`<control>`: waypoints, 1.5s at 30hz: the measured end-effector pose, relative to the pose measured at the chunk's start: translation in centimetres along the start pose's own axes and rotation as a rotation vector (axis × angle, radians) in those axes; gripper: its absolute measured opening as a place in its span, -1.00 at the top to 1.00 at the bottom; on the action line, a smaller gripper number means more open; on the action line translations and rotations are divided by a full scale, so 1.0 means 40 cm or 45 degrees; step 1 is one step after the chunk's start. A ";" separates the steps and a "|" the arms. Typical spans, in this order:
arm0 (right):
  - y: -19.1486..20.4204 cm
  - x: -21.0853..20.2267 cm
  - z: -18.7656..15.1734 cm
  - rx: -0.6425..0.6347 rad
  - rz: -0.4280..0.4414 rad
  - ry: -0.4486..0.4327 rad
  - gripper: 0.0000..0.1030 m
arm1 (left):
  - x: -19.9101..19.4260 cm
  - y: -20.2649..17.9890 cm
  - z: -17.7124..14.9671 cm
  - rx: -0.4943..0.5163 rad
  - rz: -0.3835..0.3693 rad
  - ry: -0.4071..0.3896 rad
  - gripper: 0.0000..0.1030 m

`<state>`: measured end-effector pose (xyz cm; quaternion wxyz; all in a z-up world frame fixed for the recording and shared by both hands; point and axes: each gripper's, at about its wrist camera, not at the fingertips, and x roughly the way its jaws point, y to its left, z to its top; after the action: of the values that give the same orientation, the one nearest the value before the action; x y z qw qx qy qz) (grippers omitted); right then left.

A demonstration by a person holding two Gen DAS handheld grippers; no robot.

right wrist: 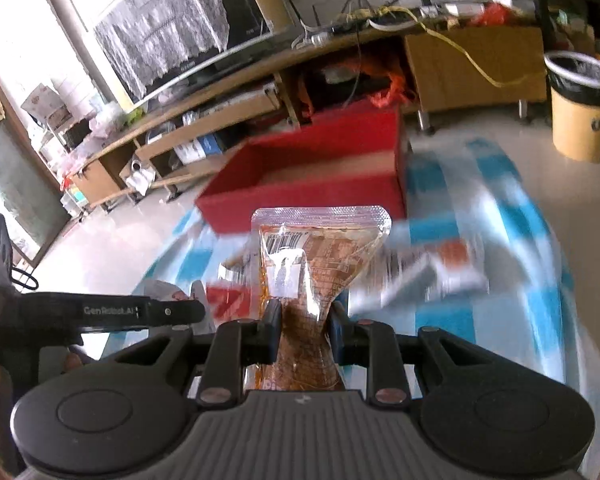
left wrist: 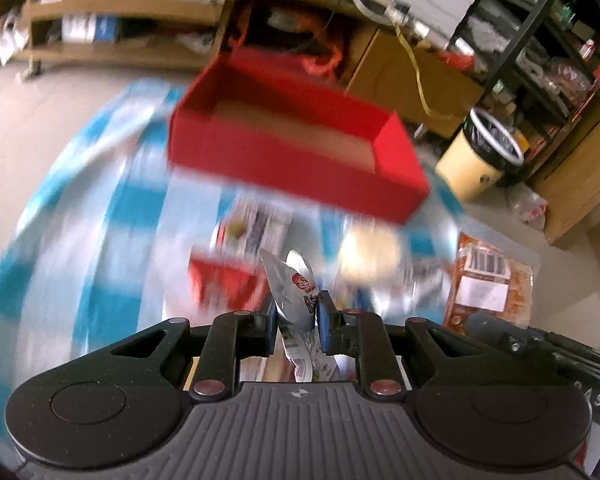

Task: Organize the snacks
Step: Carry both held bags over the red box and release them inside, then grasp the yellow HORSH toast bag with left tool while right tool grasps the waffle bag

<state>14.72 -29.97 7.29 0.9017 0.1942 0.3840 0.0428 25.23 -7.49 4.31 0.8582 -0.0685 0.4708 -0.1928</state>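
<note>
Over the blue and white checked cloth (left wrist: 112,216), two claws each carry one snack toward the red box (left wrist: 300,160). The left claw (left wrist: 294,314) is pinched tight on a silver packet (left wrist: 296,288), which sticks up between its blue pads. The right claw (right wrist: 305,320) is squeezed shut on a clear pouch (right wrist: 320,248) full of brown snack, gripping it at a thin waist so the top fans out wide.

What could go wrong? The pouch is floppy and held only in the middle, so I think it could swing and catch on the box wall instead of dropping in. The silver packet is thin and slippery-looking, so it might slide out before it gets over the box. Both claws are close together, so they could bump each other at the box.

The red box sits at the far end of the cloth. Its floor looks pale and bare, as far as I can see, but the picture is blurry. More snacks lie on the cloth near the box, too smeared to name. A yellow bin (left wrist: 476,160) with a dark liner stands on the floor well apart; I cannot see what is inside.
</note>
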 end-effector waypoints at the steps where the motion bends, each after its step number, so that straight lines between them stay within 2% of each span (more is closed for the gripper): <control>1: -0.001 0.013 0.026 -0.011 -0.005 -0.017 0.55 | 0.006 -0.007 0.029 0.009 0.000 -0.022 0.49; 8: -0.026 0.186 0.233 -0.056 -0.049 -0.092 0.55 | 0.133 -0.034 0.275 0.081 0.096 -0.157 0.49; 11: -0.031 0.277 0.306 -0.096 -0.091 -0.111 0.55 | 0.202 -0.029 0.338 0.092 0.156 -0.196 0.48; 13: -0.035 0.341 0.340 -0.111 -0.103 -0.092 0.54 | 0.250 -0.026 0.366 0.111 0.209 -0.199 0.38; 14: -0.041 0.369 0.351 -0.102 -0.115 -0.092 0.52 | 0.274 -0.023 0.374 0.121 0.234 -0.191 0.09; 15: -0.046 0.399 0.359 -0.102 -0.134 -0.079 0.52 | 0.292 -0.021 0.376 0.128 0.256 -0.180 -0.29; 16: -0.051 0.423 0.363 -0.106 -0.160 -0.053 0.50 | 0.301 -0.019 0.372 0.138 0.274 -0.179 -0.43; 19: -0.068 0.462 0.352 -0.128 -0.217 -0.021 0.50 | 0.296 -0.006 0.343 0.192 0.312 -0.183 -0.48; 21: -0.078 0.457 0.338 -0.124 -0.224 -0.016 0.50 | 0.280 0.010 0.324 0.180 0.300 -0.171 -0.48; 26: -0.075 0.357 0.295 -0.125 -0.218 -0.053 0.49 | 0.175 0.055 0.237 0.110 0.236 -0.132 -0.54; 30: -0.058 0.252 0.202 -0.156 -0.198 -0.015 0.43 | 0.089 0.081 0.126 0.080 0.229 -0.098 -0.60; 35: -0.031 0.167 0.032 -0.133 -0.155 0.145 0.39 | 0.031 0.102 -0.018 0.072 0.232 0.001 -0.62; 39: -0.001 0.130 -0.069 -0.123 -0.146 0.212 0.27 | 0.020 0.101 -0.108 0.082 0.275 0.028 -0.76; 41: 0.004 0.120 -0.109 -0.086 -0.135 0.238 0.14 | 0.038 0.105 -0.139 0.073 0.266 0.093 -0.76; 43: 0.009 0.118 -0.139 -0.069 -0.126 0.264 0.12 | 0.053 0.106 -0.164 0.069 0.274 0.124 -0.76; 45: 0.017 0.118 -0.157 -0.068 -0.131 0.276 0.11 | 0.055 0.101 -0.186 0.090 0.291 0.113 -0.84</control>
<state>13.64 -26.27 0.42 0.8608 0.1444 0.4873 0.0276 21.18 -4.17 -2.69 0.8548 0.0245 0.5059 -0.1130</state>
